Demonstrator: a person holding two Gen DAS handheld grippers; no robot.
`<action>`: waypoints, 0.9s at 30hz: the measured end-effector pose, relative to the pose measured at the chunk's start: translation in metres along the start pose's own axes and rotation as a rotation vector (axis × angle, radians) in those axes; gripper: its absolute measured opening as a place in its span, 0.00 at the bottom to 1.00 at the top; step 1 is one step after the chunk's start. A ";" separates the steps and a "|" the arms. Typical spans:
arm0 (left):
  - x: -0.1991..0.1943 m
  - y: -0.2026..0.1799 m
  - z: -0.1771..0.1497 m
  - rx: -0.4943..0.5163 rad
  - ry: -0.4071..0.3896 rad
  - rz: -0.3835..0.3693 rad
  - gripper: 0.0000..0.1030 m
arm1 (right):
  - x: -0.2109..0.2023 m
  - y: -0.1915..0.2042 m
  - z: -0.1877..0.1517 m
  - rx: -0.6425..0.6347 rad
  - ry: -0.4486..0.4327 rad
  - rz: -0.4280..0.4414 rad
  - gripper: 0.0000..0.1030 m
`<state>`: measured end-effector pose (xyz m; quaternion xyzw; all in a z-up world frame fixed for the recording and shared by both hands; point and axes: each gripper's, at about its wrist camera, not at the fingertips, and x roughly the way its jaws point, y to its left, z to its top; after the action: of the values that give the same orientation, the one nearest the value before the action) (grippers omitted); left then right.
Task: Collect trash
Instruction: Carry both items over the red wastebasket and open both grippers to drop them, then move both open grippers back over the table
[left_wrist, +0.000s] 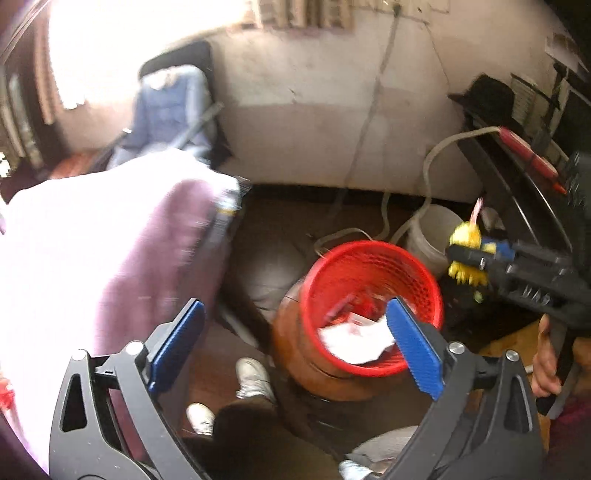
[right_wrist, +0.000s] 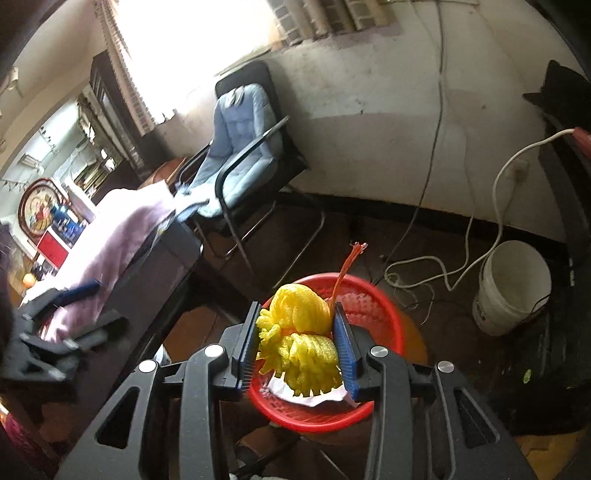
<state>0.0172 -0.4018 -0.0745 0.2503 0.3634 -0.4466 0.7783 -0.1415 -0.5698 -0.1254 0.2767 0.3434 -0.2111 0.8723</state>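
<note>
Risk: right gripper (right_wrist: 297, 345), clamped on yellow foam net (right_wrist: 299, 332), releases off-centre and misses red basket (right_wrist: 384, 402); left gripper (left_wrist: 295, 354) gapes empty.

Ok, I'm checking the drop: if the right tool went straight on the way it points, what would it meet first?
Probably the red mesh basket, just beyond the yellow foam netting that the right tool grips; depth is unclear.

Left gripper (left_wrist: 295, 350), jaws apart, hangs above red basket (left_wrist: 373, 273) holding white paper (left_wrist: 354, 341).
</note>
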 end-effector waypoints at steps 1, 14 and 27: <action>-0.006 0.005 -0.001 -0.010 -0.010 0.018 0.93 | 0.002 0.003 -0.001 -0.006 0.005 0.001 0.39; -0.075 0.102 -0.023 -0.211 -0.076 0.173 0.93 | -0.030 0.049 0.011 -0.059 -0.084 0.004 0.87; -0.145 0.227 -0.085 -0.374 -0.088 0.438 0.93 | -0.023 0.139 0.002 -0.231 -0.043 0.057 0.94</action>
<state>0.1386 -0.1584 0.0028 0.1552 0.3425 -0.2037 0.9039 -0.0781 -0.4618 -0.0604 0.1793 0.3386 -0.1513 0.9112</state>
